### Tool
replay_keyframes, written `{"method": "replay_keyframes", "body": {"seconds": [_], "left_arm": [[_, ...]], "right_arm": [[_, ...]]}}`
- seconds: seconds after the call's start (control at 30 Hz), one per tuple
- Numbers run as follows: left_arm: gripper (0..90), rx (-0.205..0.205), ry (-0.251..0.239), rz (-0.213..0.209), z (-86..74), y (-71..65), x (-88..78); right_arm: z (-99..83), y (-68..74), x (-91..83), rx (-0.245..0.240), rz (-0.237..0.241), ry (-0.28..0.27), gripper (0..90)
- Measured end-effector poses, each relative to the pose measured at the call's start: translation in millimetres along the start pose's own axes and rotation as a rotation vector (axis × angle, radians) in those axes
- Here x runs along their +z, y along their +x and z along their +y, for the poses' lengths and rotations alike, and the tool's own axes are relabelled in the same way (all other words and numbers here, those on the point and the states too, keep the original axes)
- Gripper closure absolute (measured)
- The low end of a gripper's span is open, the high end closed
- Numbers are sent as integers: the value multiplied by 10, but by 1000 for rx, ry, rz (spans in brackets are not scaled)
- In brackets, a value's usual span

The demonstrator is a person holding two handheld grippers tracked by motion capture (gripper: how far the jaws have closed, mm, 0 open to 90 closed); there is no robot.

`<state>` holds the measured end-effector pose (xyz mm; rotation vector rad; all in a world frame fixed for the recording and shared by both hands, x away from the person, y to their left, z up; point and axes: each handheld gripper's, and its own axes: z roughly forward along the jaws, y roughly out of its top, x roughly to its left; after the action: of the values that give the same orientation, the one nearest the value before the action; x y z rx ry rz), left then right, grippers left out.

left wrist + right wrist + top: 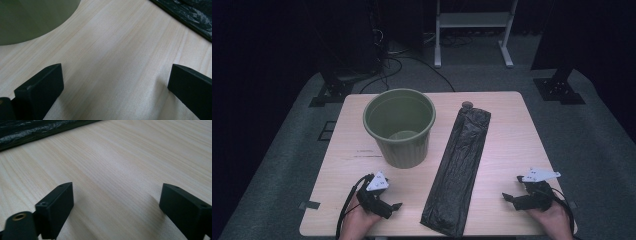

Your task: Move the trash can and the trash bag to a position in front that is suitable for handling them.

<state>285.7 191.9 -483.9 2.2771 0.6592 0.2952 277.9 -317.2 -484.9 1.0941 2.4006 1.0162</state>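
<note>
Lying flat at frame centre, the black bag (457,172) is untouched, the green bin (400,127) unlined; left tool (388,206) and right tool (511,189) rest released, empty.

The small dark round thing (467,104) beyond the black bag's (458,170) far end is too small to identify — the bin's (32,20) wall runs off the left gripper view's top edge.

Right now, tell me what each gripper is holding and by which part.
Nothing is held. The left gripper and right gripper rest near the table edge, jaws open over bare wood, apart from the black bag and green bin.
</note>
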Motion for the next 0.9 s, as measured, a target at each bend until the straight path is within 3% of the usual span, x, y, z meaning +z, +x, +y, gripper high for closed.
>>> {"method": "replay_keyframes", "body": {"seconds": [0.33,0.53,0.9], "left_arm": [[0,-3,0,2,-10,1,-9],[0,-3,0,2,-9,2,-9],[0,-4,0,2,-9,2,-9]], "right_arm": [[86,77,12,20,61,-22,135],[183,156,24,20,96,-55,199],[361,275,187,14,151,-65,305]]}}
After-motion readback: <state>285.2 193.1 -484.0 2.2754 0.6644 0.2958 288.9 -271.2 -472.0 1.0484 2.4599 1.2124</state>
